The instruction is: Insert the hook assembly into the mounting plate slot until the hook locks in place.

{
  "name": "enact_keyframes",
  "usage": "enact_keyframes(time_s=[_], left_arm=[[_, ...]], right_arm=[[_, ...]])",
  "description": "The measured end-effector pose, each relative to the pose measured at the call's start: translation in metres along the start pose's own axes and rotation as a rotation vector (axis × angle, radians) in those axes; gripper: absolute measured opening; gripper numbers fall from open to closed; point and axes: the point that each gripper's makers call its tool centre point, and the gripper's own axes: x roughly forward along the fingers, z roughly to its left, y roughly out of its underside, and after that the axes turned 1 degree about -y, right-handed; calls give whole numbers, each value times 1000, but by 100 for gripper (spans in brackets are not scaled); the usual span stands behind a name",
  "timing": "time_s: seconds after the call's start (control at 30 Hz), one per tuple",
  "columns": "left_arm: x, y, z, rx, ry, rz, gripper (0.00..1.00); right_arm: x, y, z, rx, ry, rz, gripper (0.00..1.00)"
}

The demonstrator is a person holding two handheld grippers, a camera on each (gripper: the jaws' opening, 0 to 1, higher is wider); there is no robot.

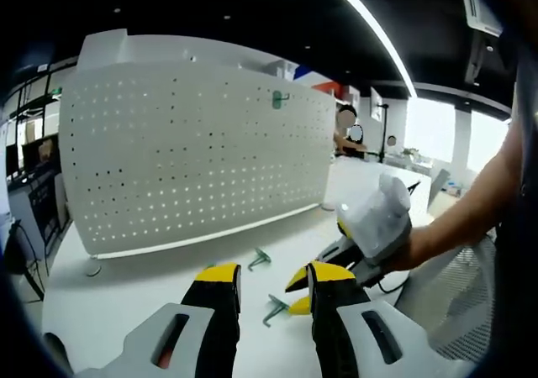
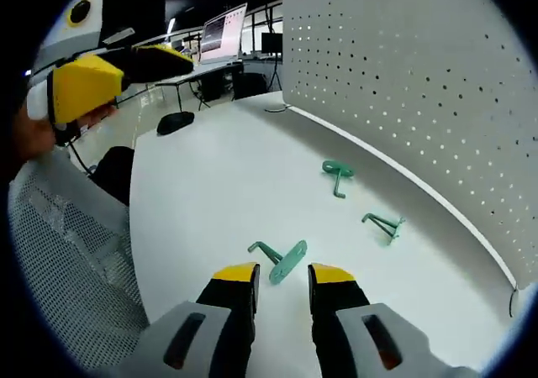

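Note:
A white pegboard mounting plate (image 1: 193, 160) (image 2: 420, 84) stands upright on the white table (image 2: 227, 185). One green hook (image 1: 280, 99) hangs high on it. Three loose green hooks lie on the table: one (image 2: 282, 260) (image 1: 276, 308) just ahead of my right gripper's tips, two more (image 2: 338, 175) (image 2: 384, 223) nearer the board, one of them also in the left gripper view (image 1: 259, 259). My right gripper (image 2: 284, 275) (image 1: 297, 294) is open, low over the table, holding nothing. My left gripper (image 1: 275, 277) (image 2: 126, 67) is open and empty, held higher and back from the board.
A gloved hand (image 1: 378, 218) holds the right gripper. A mesh chair back (image 2: 67, 252) stands at the table's near edge. A black object (image 2: 175, 122) lies at the far table end, with a laptop (image 2: 223, 34) on a desk behind it. People sit beyond the board.

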Motion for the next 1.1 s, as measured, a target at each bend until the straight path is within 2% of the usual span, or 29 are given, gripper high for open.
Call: enact_keyframes(time_s=[0.13,0.37,0.57,0.87,1.1], left_arm=[[0,1,0,0,-1,2,33],[0,1,2,-3,-7,3,33],[0,3,-1,0,0,9,32],[0,4,-1,-1,0,14,32],[-1,4,-1,-1,-2,16,32]], right_arm=[[6,10,-5,1,5,32,23],[1,11,-22,23,44,21,22],[-1,10,-31,14,81,9,16],[3,12,-23,41,31,6,7],[5,13,-23,28,28,11,3]])
